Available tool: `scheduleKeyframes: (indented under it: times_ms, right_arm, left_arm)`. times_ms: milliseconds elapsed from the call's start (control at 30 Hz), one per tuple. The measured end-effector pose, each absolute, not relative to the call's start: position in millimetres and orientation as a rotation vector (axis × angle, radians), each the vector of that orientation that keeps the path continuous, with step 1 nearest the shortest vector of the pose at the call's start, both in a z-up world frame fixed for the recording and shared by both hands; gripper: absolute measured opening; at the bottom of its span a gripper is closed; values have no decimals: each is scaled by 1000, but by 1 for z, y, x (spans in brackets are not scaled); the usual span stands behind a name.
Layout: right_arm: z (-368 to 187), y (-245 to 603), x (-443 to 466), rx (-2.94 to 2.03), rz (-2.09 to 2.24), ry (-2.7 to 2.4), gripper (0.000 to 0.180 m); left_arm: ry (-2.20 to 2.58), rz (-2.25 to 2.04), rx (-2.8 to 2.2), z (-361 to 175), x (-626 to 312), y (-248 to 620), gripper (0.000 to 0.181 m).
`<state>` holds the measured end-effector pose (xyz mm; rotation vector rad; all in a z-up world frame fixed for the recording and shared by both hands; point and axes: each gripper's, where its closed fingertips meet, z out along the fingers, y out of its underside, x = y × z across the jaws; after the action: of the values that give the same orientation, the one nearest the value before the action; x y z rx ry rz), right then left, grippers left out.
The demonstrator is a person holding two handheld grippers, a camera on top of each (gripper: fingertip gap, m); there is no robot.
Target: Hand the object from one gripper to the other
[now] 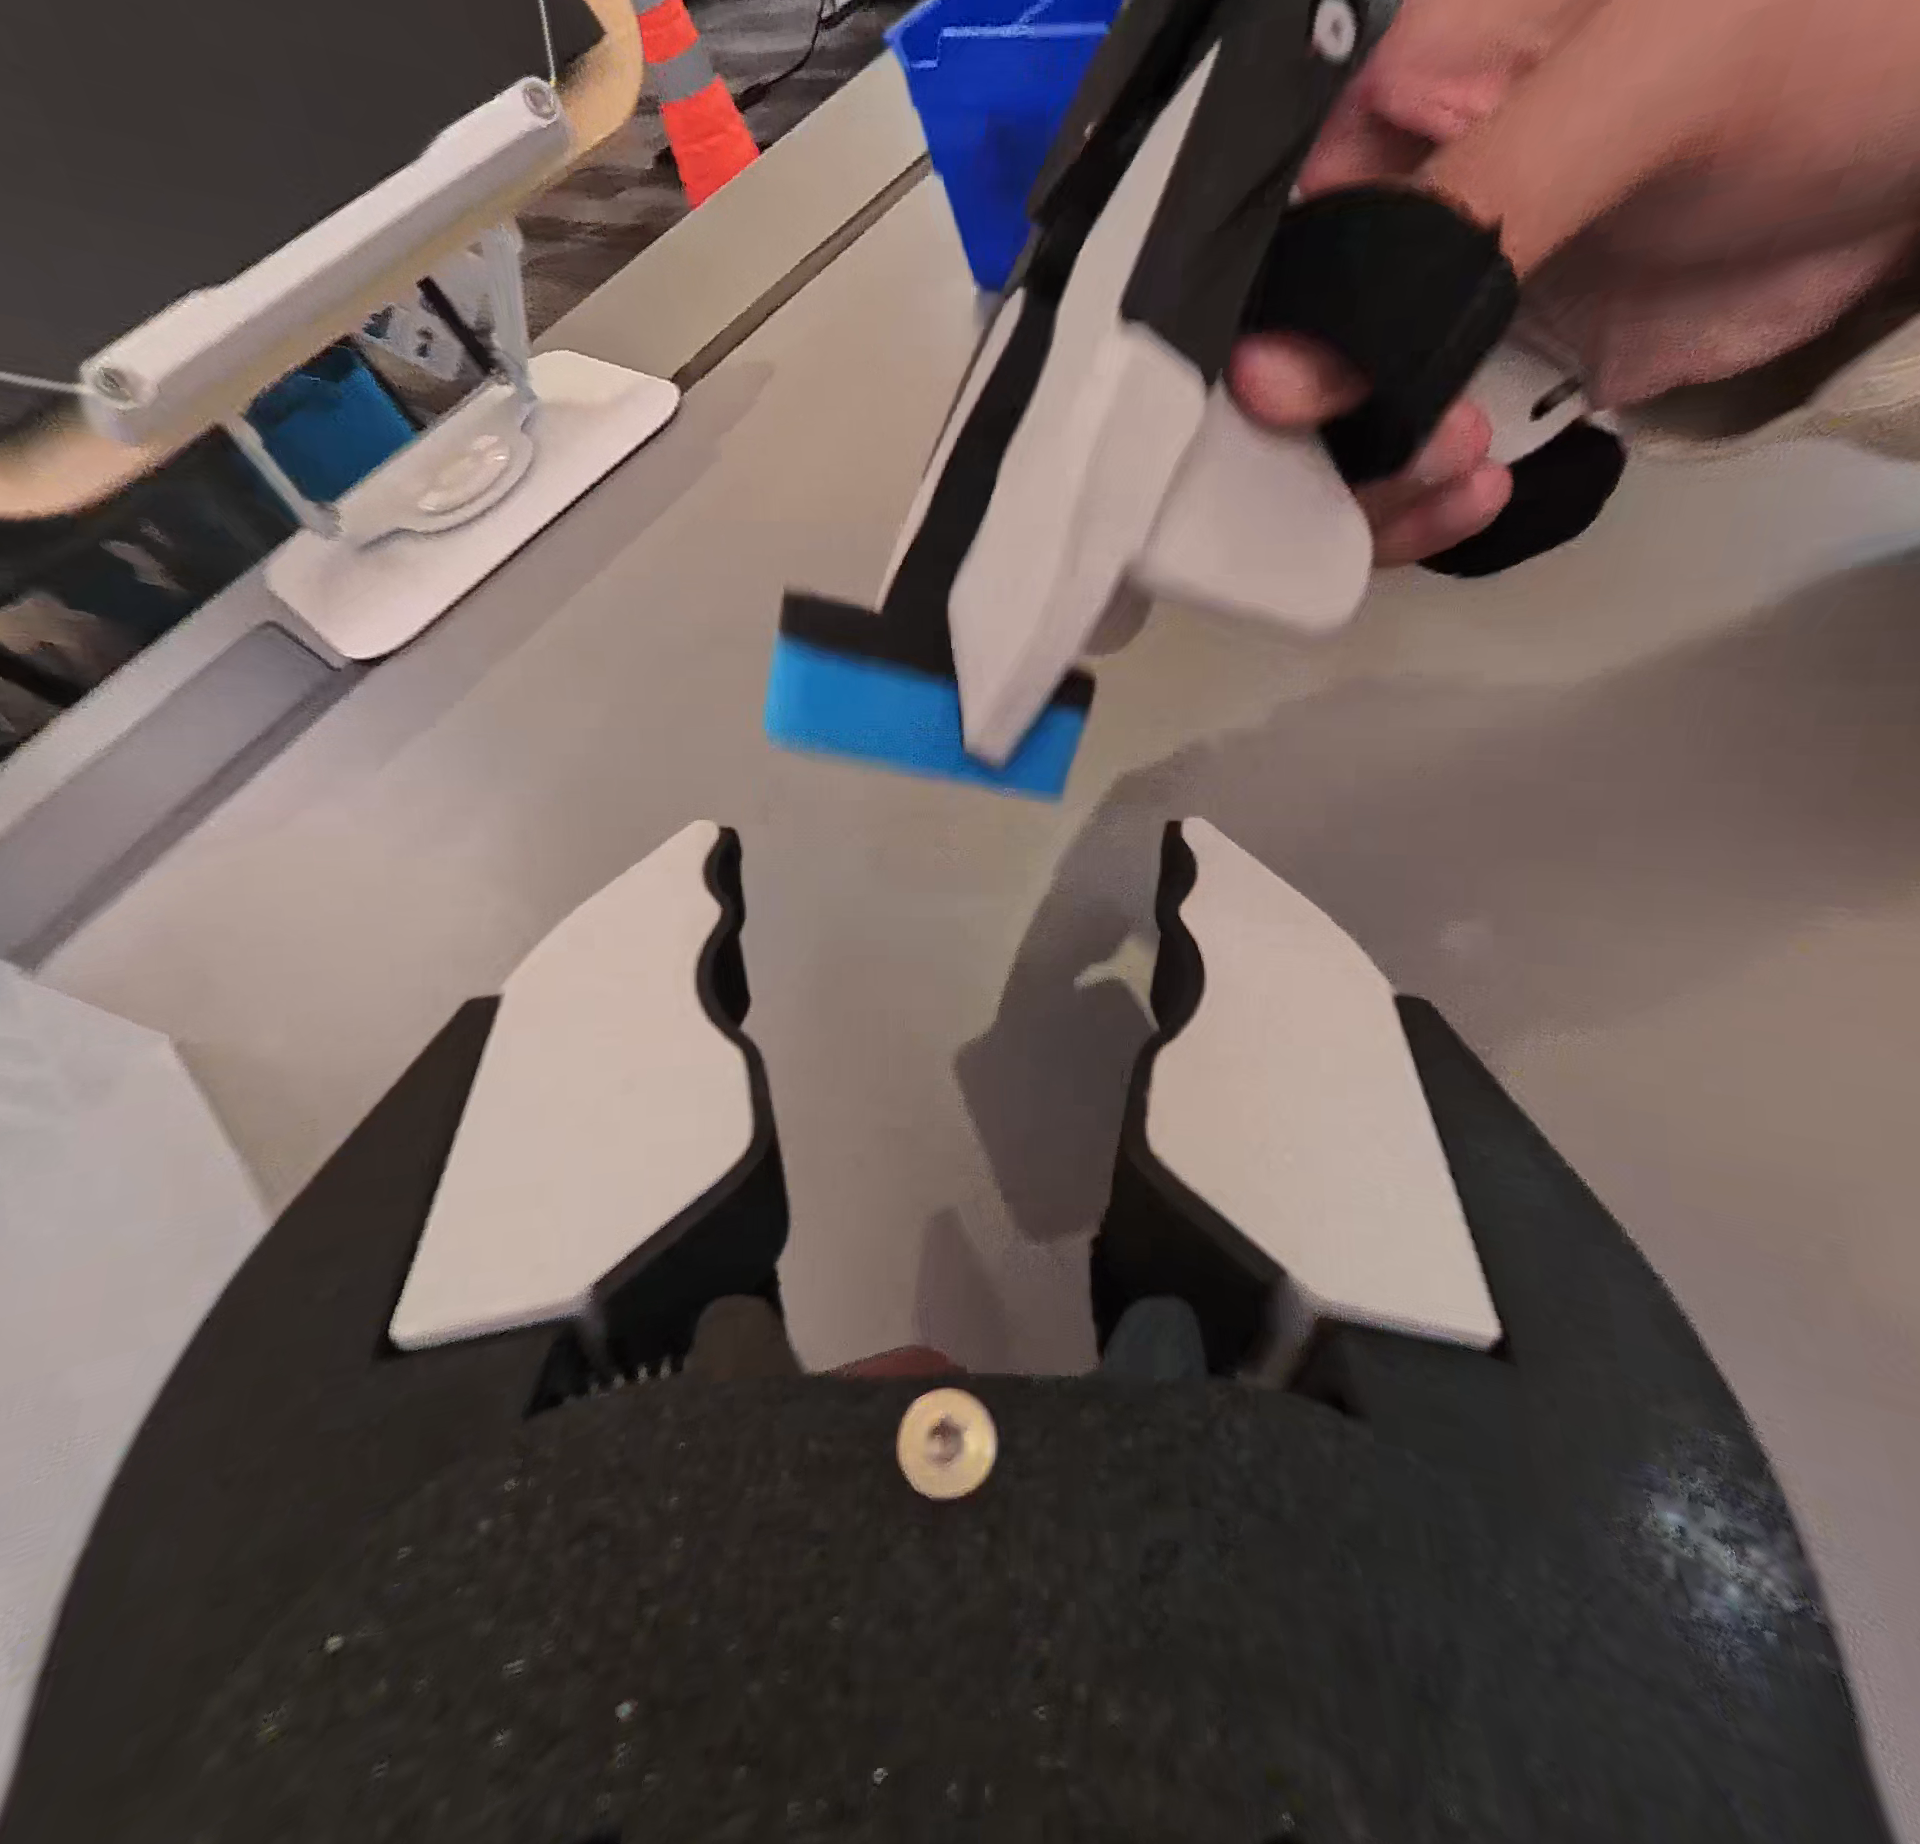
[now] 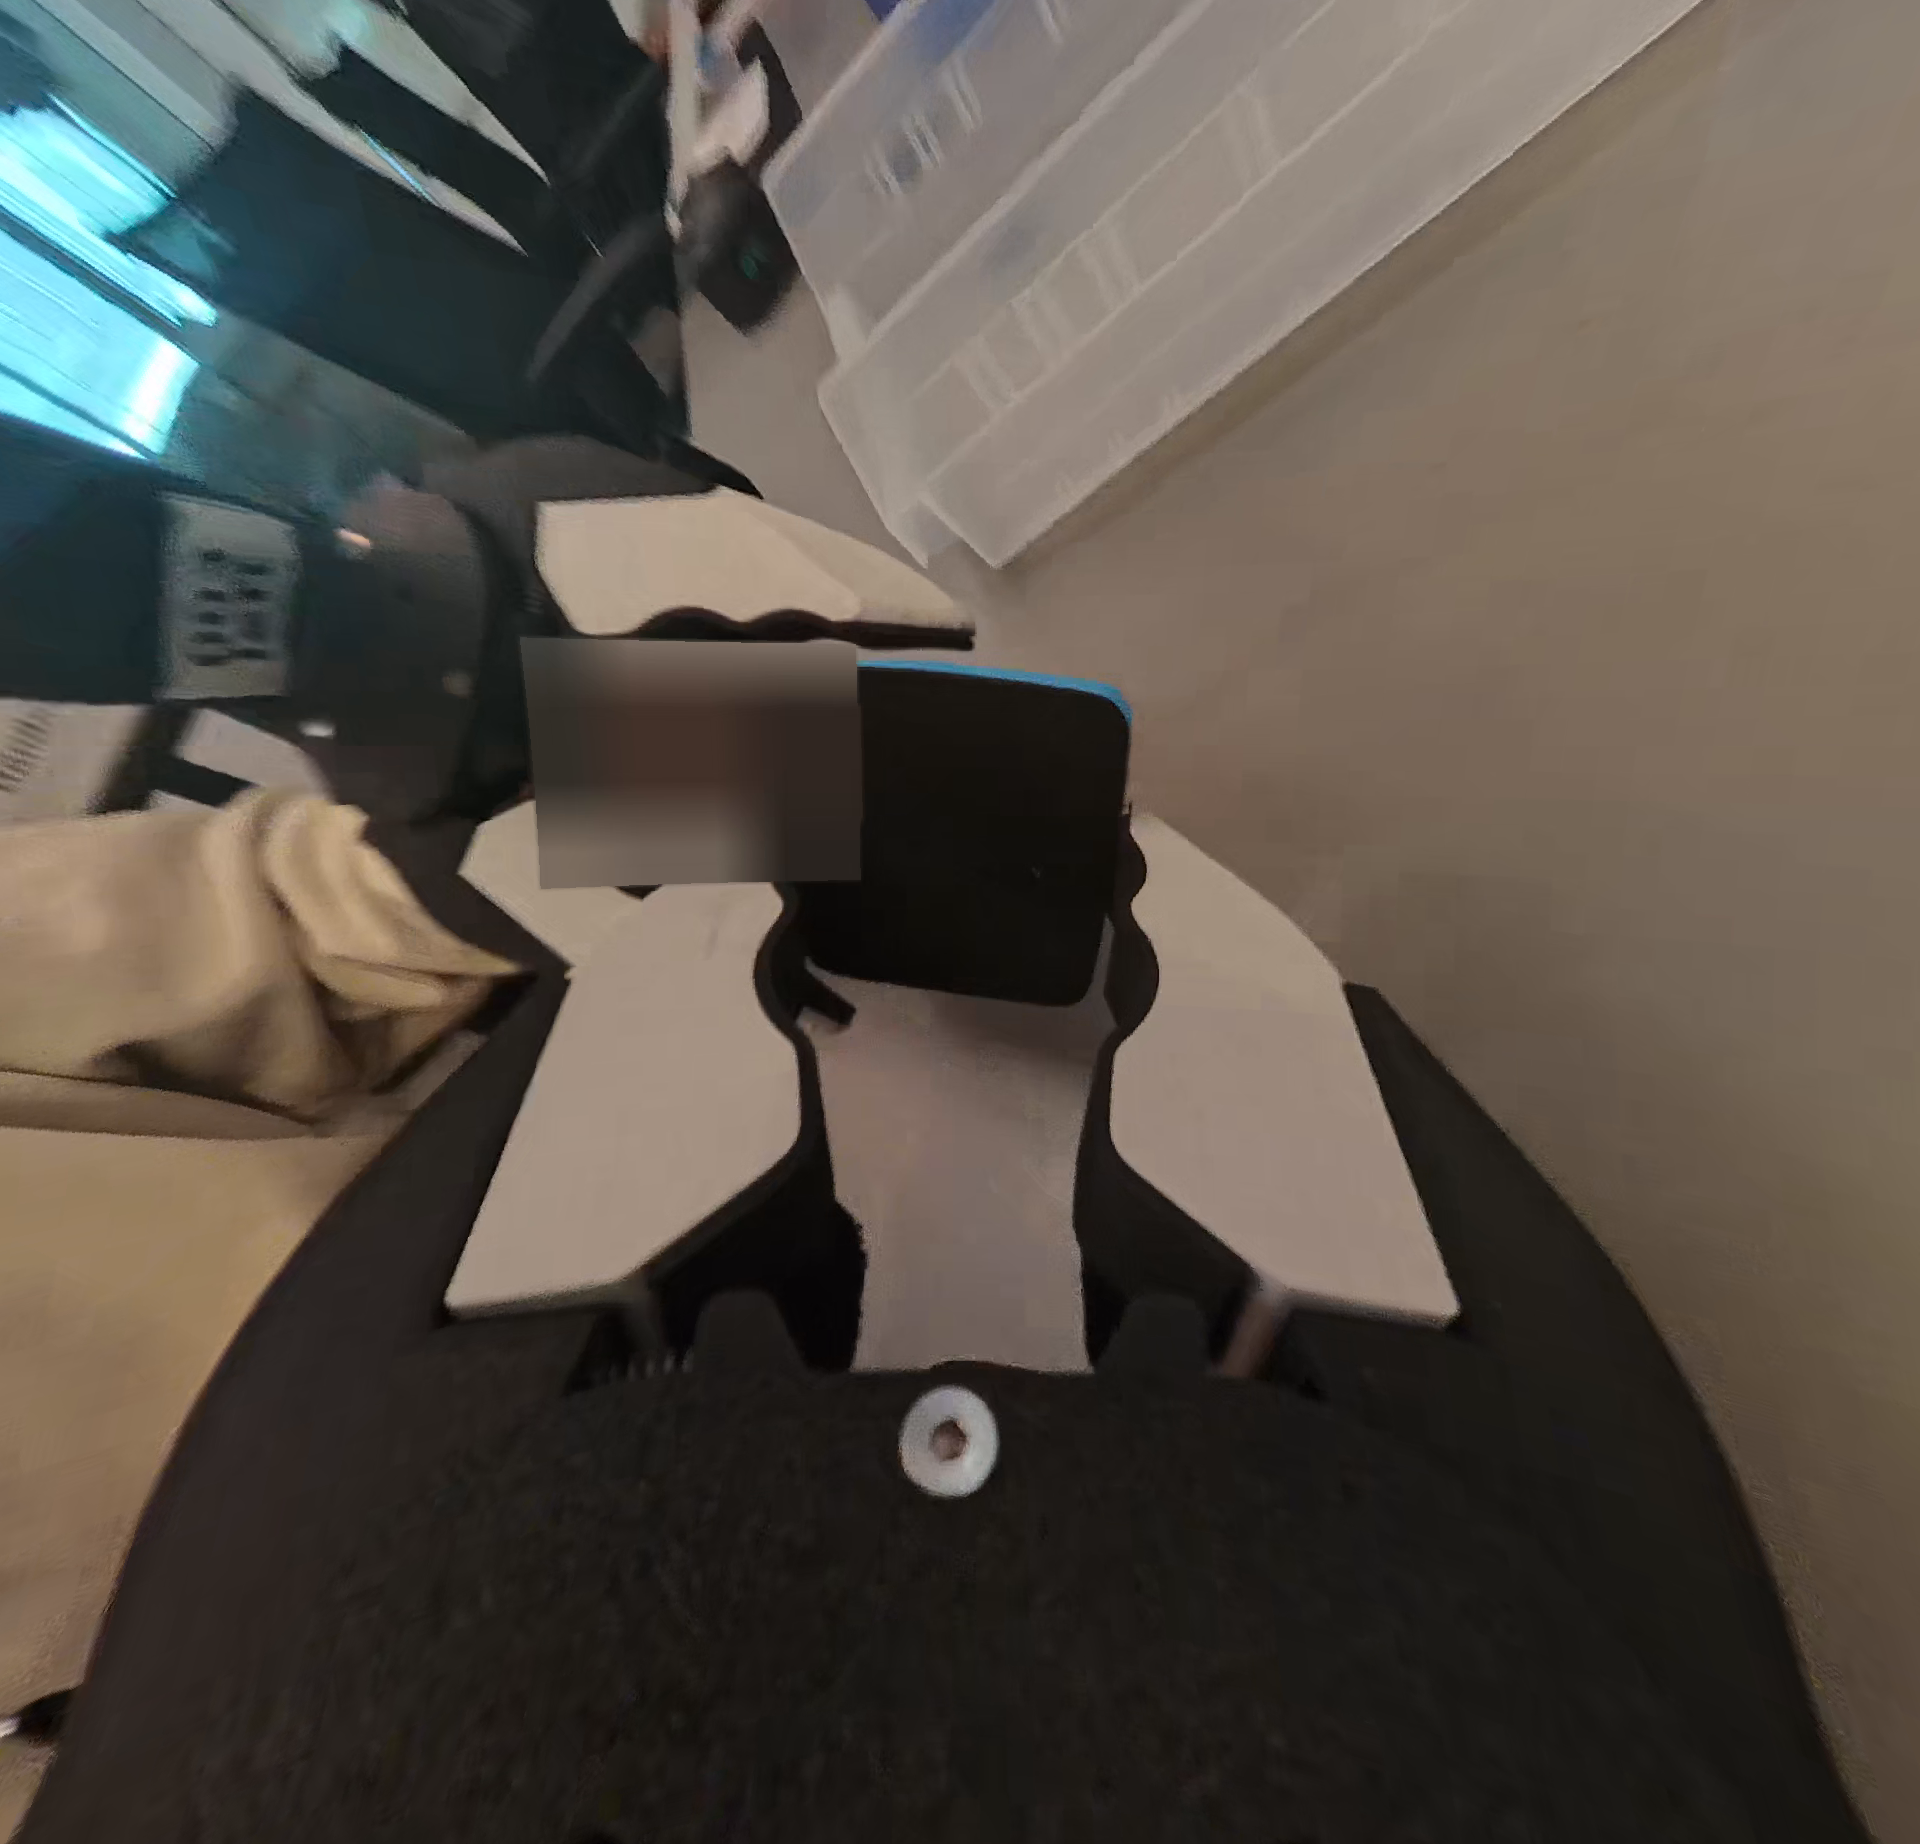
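Note:
A blue sponge with a black scrub face (image 1: 894,724) hangs above the grey table (image 1: 1455,859). It is clamped between the fingers of my right gripper (image 1: 966,682), which comes down from the upper right in a person's hand (image 1: 1662,184). My left gripper (image 1: 945,849) is open and empty, its tips just below the sponge and apart from it. In the right wrist view my right gripper (image 2: 956,890) is shut on the sponge's black face (image 2: 966,838). The left gripper's white fingers (image 2: 727,568) spread open just behind it.
A blue bin (image 1: 997,101) stands at the table's back. A white monitor stand (image 1: 468,506) is at the left, with an orange cone (image 1: 686,80) beyond it. Clear plastic organiser boxes (image 2: 1195,236) lie on the table. A beige sleeve (image 2: 208,963) is at the left. The grippers are tip to tip, or close to it.

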<state>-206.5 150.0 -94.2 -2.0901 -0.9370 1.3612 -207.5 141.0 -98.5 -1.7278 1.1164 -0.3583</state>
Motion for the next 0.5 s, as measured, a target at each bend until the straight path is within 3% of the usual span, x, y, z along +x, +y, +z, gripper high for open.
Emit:
scheduleKeyframes:
  times_ms: [167, 267, 400, 500]
  right_arm:
    - [-58, 146, -182, -1866, 1879, -837, 55]
    - [-57, 141, -176, -1742, 1885, -911, 55]
    - [-56, 124, -184, -1627, 1769, -1105, 55]
    - [-41, 102, -184, -1548, 2012, -1121, 55]
  left_arm:
    - [970, -1011, -1720, -84, -197, 123, 69]
    - [861, -1352, -1662, -61, -199, 117, 68]
    - [779, -1392, -1698, -50, -209, 123, 73]
    - [882, -1258, -1598, -37, -210, 117, 74]
